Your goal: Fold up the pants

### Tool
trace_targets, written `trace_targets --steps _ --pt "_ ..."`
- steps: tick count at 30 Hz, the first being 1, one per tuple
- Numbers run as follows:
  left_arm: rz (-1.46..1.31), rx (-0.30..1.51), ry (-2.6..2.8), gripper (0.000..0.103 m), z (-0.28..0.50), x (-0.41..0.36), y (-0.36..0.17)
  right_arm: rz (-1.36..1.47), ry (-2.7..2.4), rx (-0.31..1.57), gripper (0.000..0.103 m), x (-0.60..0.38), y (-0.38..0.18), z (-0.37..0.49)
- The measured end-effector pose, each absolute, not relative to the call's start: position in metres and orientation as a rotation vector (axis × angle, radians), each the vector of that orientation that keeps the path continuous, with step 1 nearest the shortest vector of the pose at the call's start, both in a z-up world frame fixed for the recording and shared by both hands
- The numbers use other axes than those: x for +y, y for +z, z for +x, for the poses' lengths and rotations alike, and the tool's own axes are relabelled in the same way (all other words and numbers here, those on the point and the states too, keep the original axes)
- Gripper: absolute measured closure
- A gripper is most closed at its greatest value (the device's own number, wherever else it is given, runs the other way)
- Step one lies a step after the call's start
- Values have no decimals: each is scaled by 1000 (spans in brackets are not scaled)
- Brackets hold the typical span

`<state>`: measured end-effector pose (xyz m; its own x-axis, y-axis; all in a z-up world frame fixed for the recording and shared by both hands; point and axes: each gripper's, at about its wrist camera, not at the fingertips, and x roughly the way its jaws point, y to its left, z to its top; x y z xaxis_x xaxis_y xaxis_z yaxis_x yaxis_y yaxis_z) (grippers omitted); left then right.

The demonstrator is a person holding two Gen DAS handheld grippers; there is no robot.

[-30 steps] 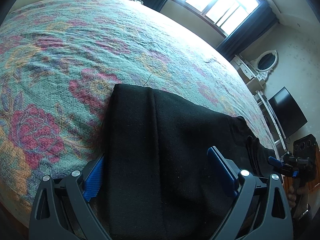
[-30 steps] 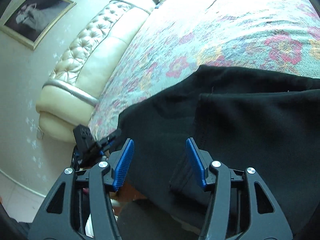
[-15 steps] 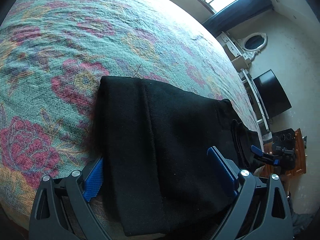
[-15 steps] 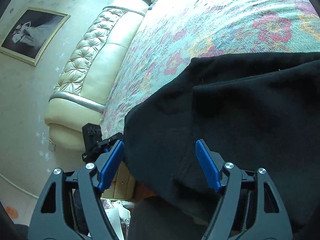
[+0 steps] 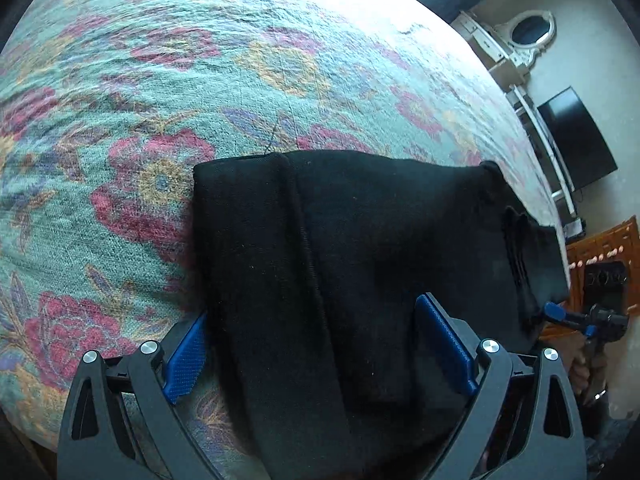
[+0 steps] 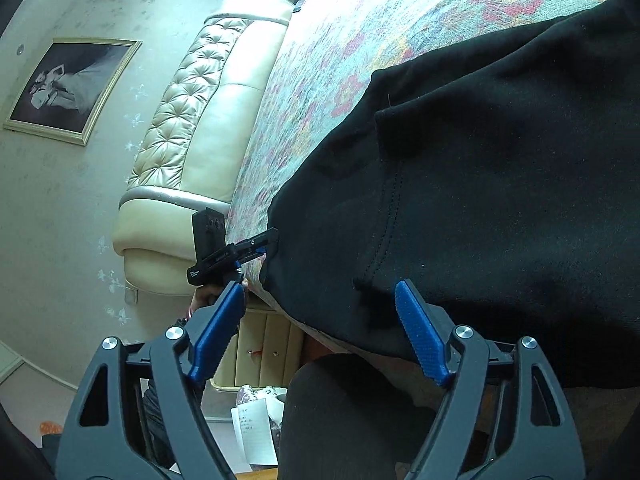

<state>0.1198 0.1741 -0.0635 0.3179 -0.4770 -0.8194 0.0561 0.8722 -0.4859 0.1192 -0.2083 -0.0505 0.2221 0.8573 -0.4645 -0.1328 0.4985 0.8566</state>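
The black pants [image 5: 360, 260] lie folded on the floral bedspread [image 5: 160, 100], their near end at the bed's front edge. My left gripper [image 5: 316, 352] is open, its blue pads either side of the pants' near end, not pinching. In the right wrist view the pants [image 6: 480, 180] fill the right side. My right gripper [image 6: 320, 332] is open and empty, just off the pants' corner at the bed edge. The left gripper also shows there [image 6: 256, 246], at the pants' far corner. The right gripper shows small in the left wrist view [image 5: 568, 318].
A cream tufted headboard [image 6: 192, 152] and a framed picture [image 6: 68, 88] stand at the left. A black TV [image 5: 576, 144] and a white mirror [image 5: 532, 32] line the far wall. A wooden cabinet [image 5: 600, 248] is at the right. Papers [image 6: 256, 432] lie on the floor below.
Both grippers have drawn back toward the bed's front edge. My right gripper's jaws have opened wider and now sit off the pants' corner. The pants lie still.
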Motion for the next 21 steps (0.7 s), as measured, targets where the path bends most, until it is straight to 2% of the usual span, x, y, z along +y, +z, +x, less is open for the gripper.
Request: trace_targets --steps 4,8,9,10,11,14,17,21 --pt "-791 1114 -473 10 122 197 -72 747 781 1150 25 -205 -52 118" --pt "-687 1102 -459 11 122 182 -69 667 742 1132 25 -204 -45 116" --pt "-672 1098 -448 16 121 180 -68 641 726 1127 25 -204 -43 115" --pt "-646 1105 -411 47 121 179 -67 623 716 1122 25 -203 -40 115" --pt "-630 1122 -366 72 121 180 -70 607 708 1119 25 -202 -39 115" --pt "-709 1117 -369 77 118 186 -77 521 663 1107 25 -199 -31 113" --pt "-655 1106 -354 84 117 176 -70 436 617 1093 25 -197 -22 112" --pt "-628 1079 -323 89 124 161 -55 316 557 1060 25 -199 -14 109"
